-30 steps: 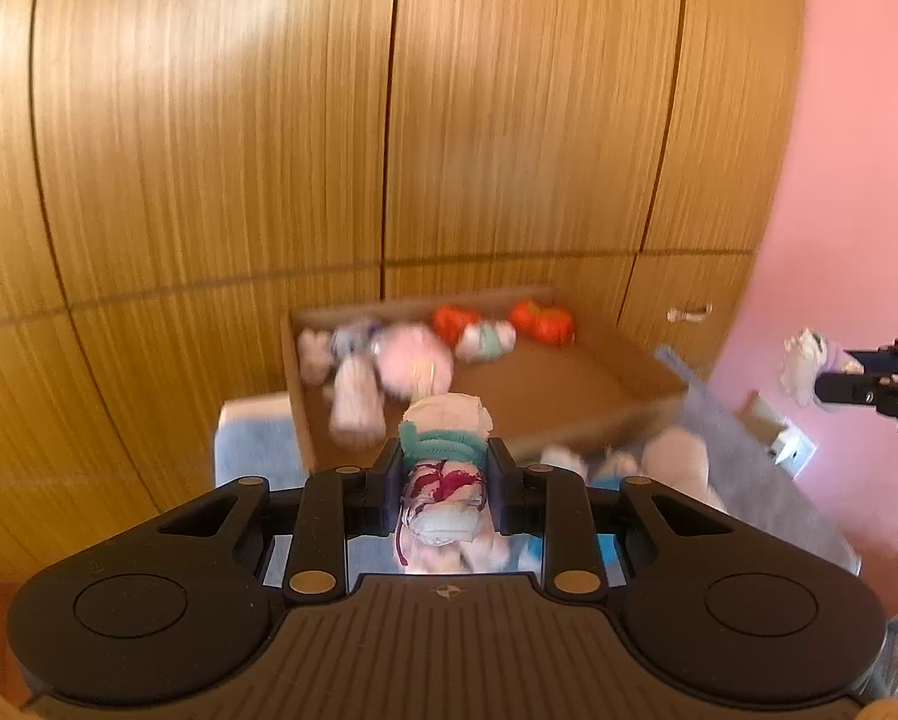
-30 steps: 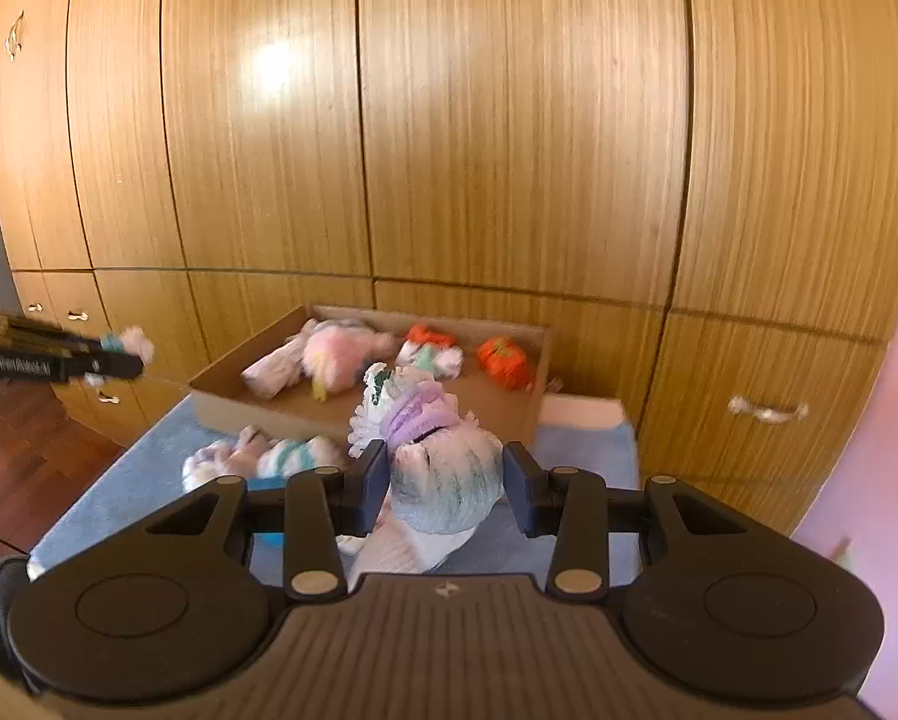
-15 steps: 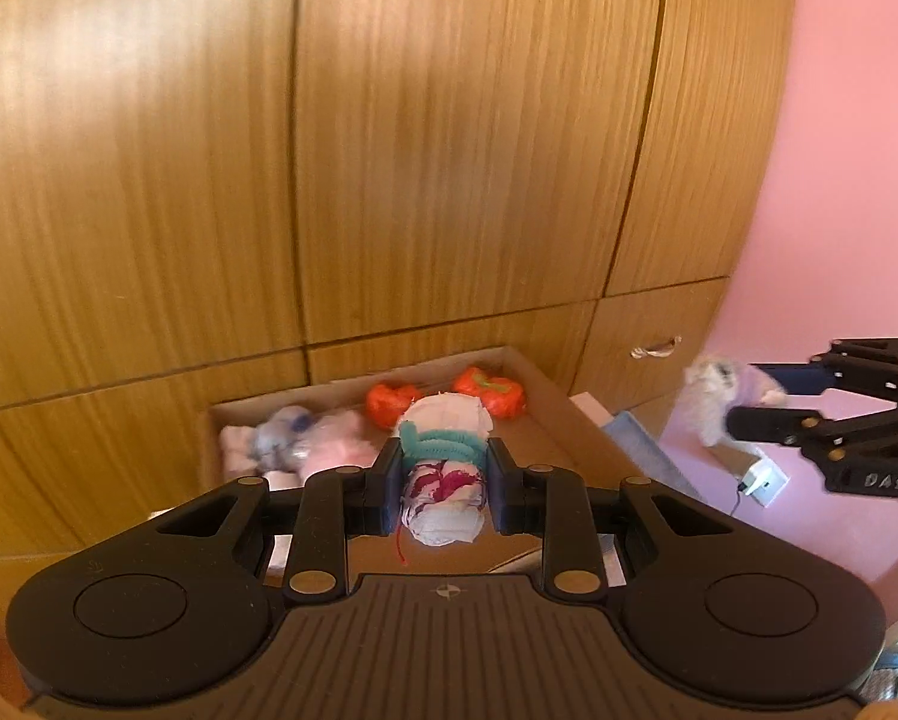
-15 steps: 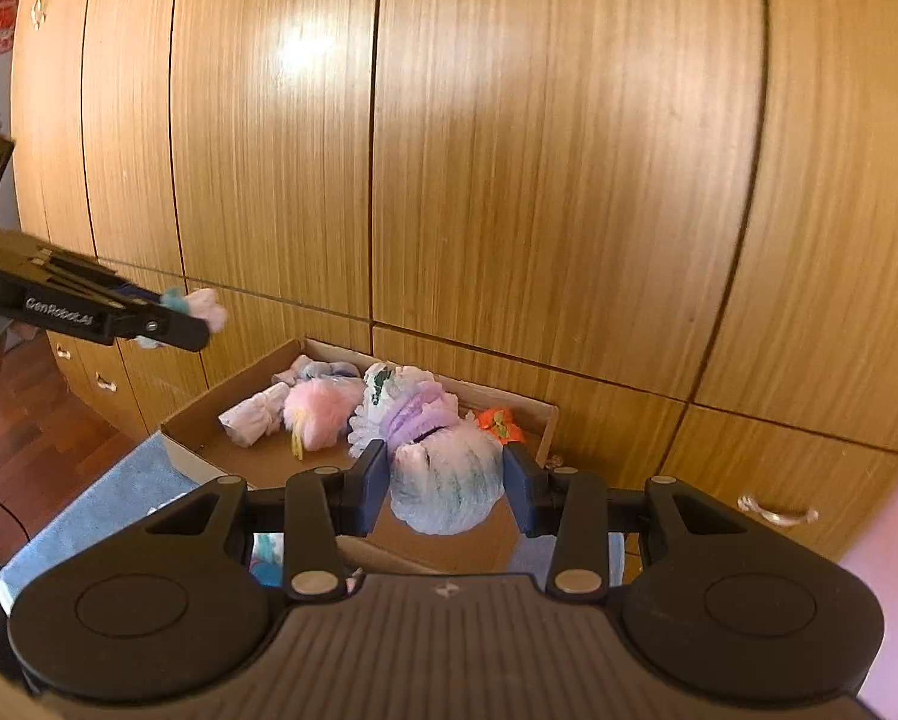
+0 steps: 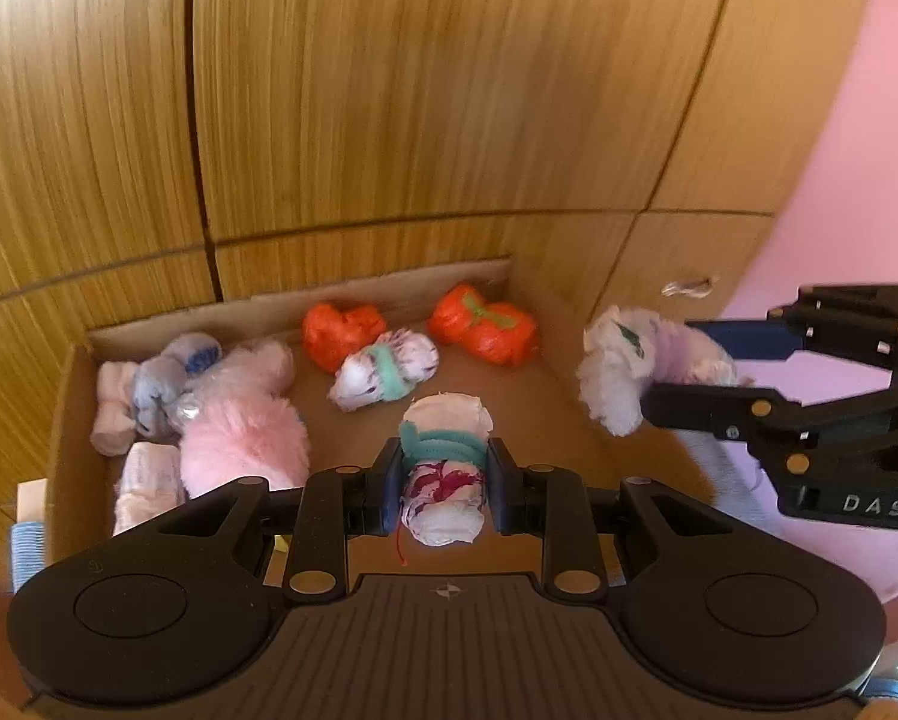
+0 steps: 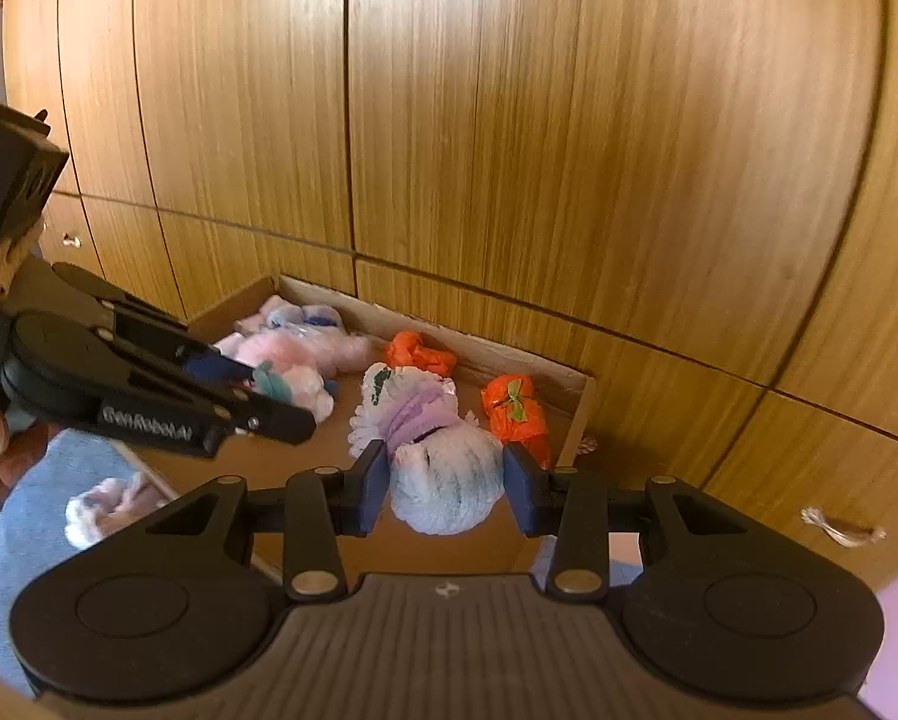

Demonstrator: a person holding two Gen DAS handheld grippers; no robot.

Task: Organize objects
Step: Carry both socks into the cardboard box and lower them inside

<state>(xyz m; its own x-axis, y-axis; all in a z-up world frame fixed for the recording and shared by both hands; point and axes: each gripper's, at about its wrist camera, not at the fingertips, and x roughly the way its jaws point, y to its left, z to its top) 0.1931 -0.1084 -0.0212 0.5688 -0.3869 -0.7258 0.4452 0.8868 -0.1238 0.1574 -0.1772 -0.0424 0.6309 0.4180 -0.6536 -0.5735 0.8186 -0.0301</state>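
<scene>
Above the box: both grippers hover over a cardboard box [image 5: 71, 396] beside wooden cabinets [image 5: 389, 90].
Left gripper [image 5: 444, 474]: clamped on a white sock roll with teal band [image 5: 446, 450].
Right gripper [image 6: 446, 477]: clamped on a fluffy lilac-white sock bundle [image 6: 431, 450].
Box contents: 2 orange bundles [image 5: 484, 330], 1 pink fluffy bundle [image 5: 245, 420].

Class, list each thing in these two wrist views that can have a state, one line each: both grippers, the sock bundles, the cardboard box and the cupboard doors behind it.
left gripper: shut on the teal-banded sock roll, above the box.
right gripper: shut on the fluffy lilac sock bundle.
cardboard box: open-topped, partly filled.
orange bundles: lying in the box.
pink fluffy bundle: lying in the box.
cupboard doors: closed.
</scene>
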